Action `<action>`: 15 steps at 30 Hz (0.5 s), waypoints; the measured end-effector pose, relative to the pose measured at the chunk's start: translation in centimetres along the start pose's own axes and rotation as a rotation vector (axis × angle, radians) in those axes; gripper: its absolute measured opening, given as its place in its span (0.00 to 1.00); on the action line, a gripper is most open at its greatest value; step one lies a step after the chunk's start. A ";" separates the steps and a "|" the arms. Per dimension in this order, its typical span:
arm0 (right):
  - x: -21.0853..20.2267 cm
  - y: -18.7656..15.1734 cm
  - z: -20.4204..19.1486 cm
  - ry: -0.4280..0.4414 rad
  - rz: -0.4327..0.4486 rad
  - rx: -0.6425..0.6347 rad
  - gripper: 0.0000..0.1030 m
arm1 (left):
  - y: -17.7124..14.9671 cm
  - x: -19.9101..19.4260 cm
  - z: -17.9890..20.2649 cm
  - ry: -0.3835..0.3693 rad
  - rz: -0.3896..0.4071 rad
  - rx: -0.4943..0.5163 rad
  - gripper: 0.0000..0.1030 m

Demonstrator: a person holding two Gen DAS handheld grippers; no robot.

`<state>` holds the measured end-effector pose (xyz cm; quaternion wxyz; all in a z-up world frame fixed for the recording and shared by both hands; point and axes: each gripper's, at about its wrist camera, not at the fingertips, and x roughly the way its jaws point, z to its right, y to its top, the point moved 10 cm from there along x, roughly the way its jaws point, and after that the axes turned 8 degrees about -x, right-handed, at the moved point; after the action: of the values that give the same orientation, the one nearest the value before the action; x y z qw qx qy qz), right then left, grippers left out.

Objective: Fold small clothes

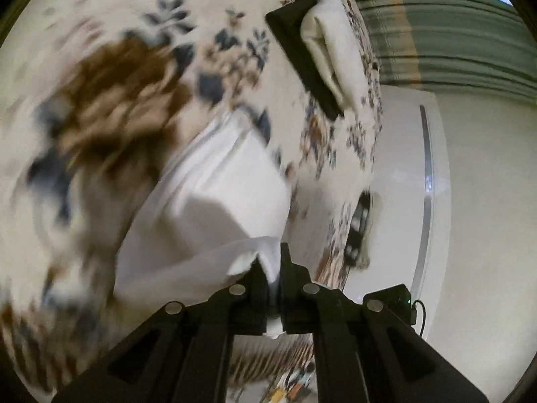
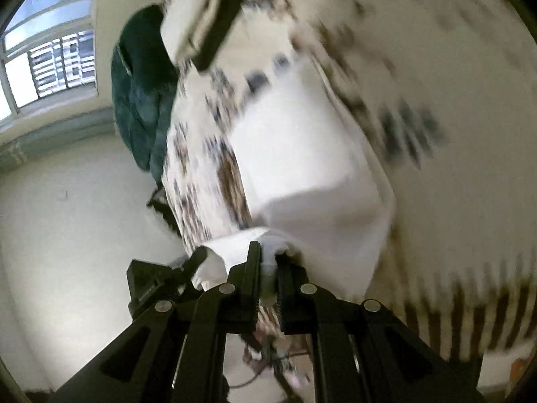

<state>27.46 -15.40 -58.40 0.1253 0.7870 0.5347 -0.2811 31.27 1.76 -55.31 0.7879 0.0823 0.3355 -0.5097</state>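
A small white garment (image 1: pixel 214 194) lies on a floral bed cover (image 1: pixel 110 107), with its near edge lifted off the cover. My left gripper (image 1: pixel 272 268) is shut on one corner of that edge, and white cloth is pinched between its black fingers. The same white garment (image 2: pixel 302 154) fills the middle of the right wrist view. There my right gripper (image 2: pixel 268 262) is shut on the other near corner, with fabric bunched between the pads. Both views are blurred by motion.
A folded cream cloth (image 1: pixel 332 47) rests on a folded black one (image 1: pixel 298 50) at the far edge of the bed. A dark green blanket (image 2: pixel 144 90) hangs off the bed's side below a window (image 2: pixel 47 60). A dark remote-like object (image 1: pixel 357 228) lies near the bed edge.
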 end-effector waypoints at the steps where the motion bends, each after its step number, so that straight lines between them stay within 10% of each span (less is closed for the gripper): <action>1: 0.5 1.8 -0.4 -0.004 0.013 0.005 0.08 | 1.9 1.2 0.7 -0.017 0.006 -0.006 0.08; 6: 3.3 11.1 0.3 0.004 0.085 0.044 0.24 | 9.2 2.1 1.6 -0.100 0.081 -0.062 0.58; 9: 2.8 12.6 1.0 -0.045 0.101 0.022 0.53 | 10.0 1.2 1.6 -0.066 0.115 -0.011 0.58; 15: 2.3 10.4 4.5 -0.244 0.035 -0.095 0.58 | 8.6 4.1 -1.3 0.295 0.051 0.283 0.59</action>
<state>36.20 -20.03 -64.46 0.2315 0.7495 0.5143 -0.3466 39.08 3.34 -60.60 0.7234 0.2747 0.3702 -0.5140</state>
